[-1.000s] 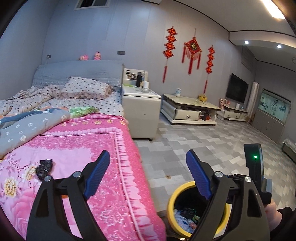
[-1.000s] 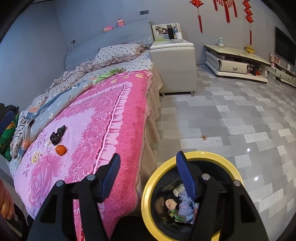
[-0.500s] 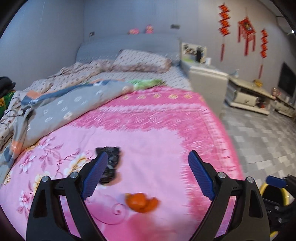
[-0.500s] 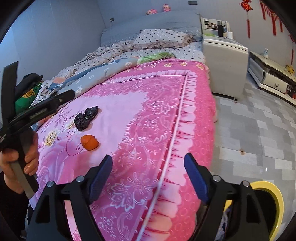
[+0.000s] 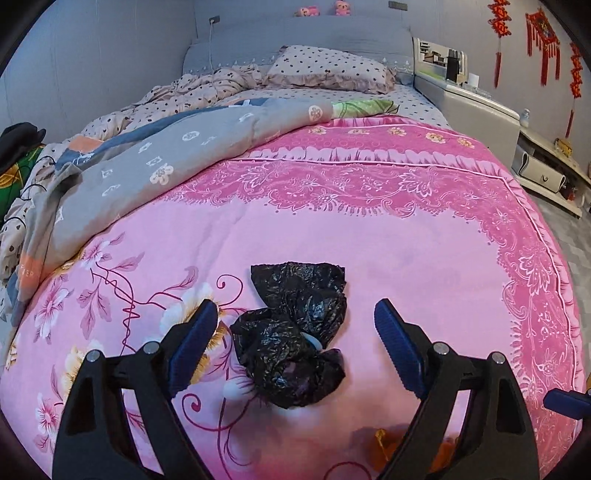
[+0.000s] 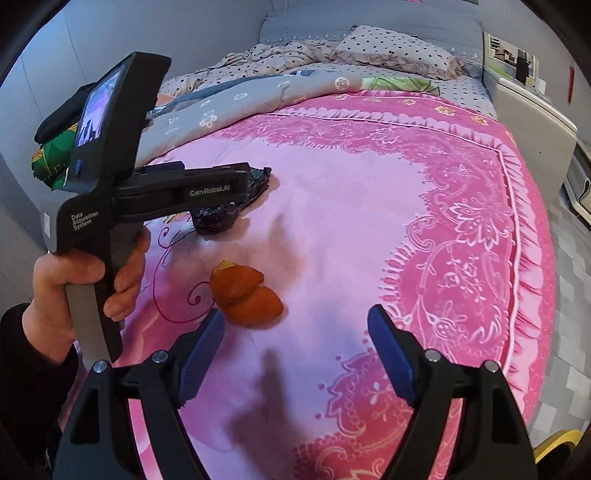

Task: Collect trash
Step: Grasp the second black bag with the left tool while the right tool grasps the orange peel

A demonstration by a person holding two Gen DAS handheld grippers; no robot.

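Pink floral bedspread, crumpled black plastic bag, orange peel, grey flower-print quilt, beige polka-dot pillow

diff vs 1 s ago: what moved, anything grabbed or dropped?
Both tongs swung from over the yellow bin to the pink bedspread. The left tongs now straddle the black plastic bag, not gripping. The right tongs, jaws just opened wider, sit near the orange peel, empty. Nothing grabbed or dropped; bag and peel lie where they were.

bed with pink floral cover, grey headboard, spotted pillow. grey walls. white nightstand beside bed. red knot ornaments on wall. grey tiled floor.
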